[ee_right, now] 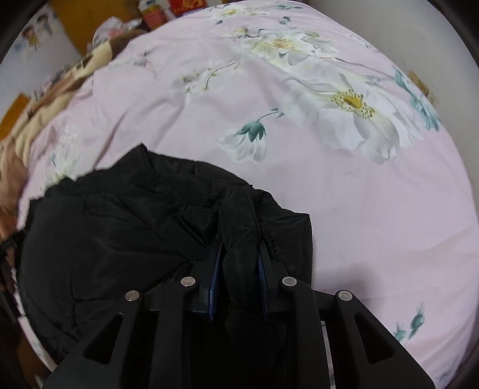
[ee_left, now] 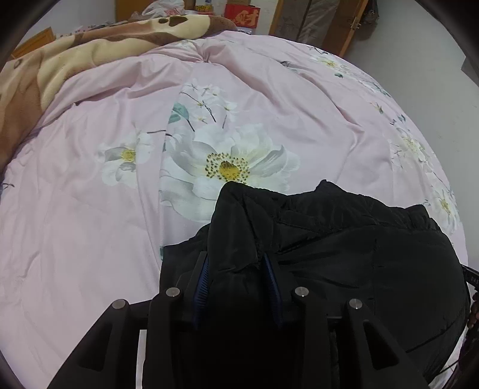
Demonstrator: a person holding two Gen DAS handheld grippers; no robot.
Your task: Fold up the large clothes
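Observation:
A black padded jacket (ee_left: 344, 239) lies bunched on a pink floral duvet (ee_left: 89, 209) near its front edge. My left gripper (ee_left: 236, 260) is shut on a thick fold of the jacket at its left side; the fabric bulges up between the blue pads (ee_left: 201, 281). In the right wrist view the same jacket (ee_right: 113, 227) spreads to the left. My right gripper (ee_right: 239, 251) is shut on a fold at its right side, with cloth pinched between the blue pads (ee_right: 216, 275). Both grippers hold the jacket just above the duvet (ee_right: 374, 209).
A brown and cream blanket (ee_left: 74, 57) lies bunched at the far left of the bed. Red boxes (ee_left: 242, 15) and wooden furniture (ee_left: 344, 27) stand behind the bed. The duvet stretches flat beyond the jacket. The other hand shows at the frame edge (ee_left: 473, 311).

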